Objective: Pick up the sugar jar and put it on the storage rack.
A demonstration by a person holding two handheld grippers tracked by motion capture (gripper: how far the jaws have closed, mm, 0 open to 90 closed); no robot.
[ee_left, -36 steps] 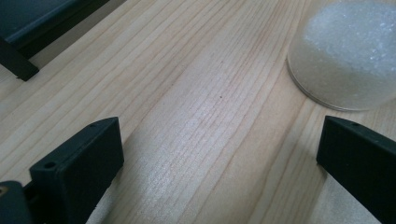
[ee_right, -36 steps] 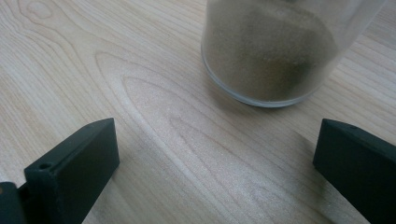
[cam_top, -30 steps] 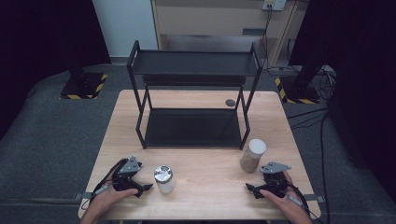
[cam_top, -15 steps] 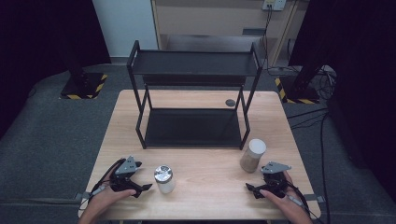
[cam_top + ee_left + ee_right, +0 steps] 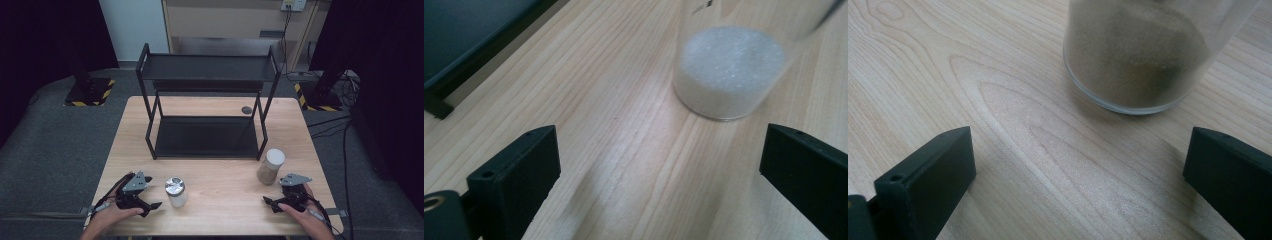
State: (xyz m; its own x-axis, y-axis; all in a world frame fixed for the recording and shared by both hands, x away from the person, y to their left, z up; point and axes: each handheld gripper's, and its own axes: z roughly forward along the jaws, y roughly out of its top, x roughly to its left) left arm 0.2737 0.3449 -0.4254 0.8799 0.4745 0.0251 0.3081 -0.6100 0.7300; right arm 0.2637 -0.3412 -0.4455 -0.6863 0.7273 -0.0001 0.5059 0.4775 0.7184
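Approach stage, nothing grasped. Left gripper [image 5: 150, 205] rests near the table's [image 5: 225, 200] front-left corner, jaws spread, facing the silver-lidded jar [image 5: 176, 192] of white granules just beside it. Right gripper [image 5: 270, 202], also spread, faces the white-lidded jar [image 5: 270, 167] of brown powder toward the front-right. Next move likely calls for advancing each until its jaws flank its jar.

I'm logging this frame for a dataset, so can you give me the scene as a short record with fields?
left gripper: open, resting on table, aimed at white-powder jar, not touching
right gripper: open, near brown-powder jar, not touching
jars: both upright on wooden table
shelf rack: black, two tiers, behind the jars
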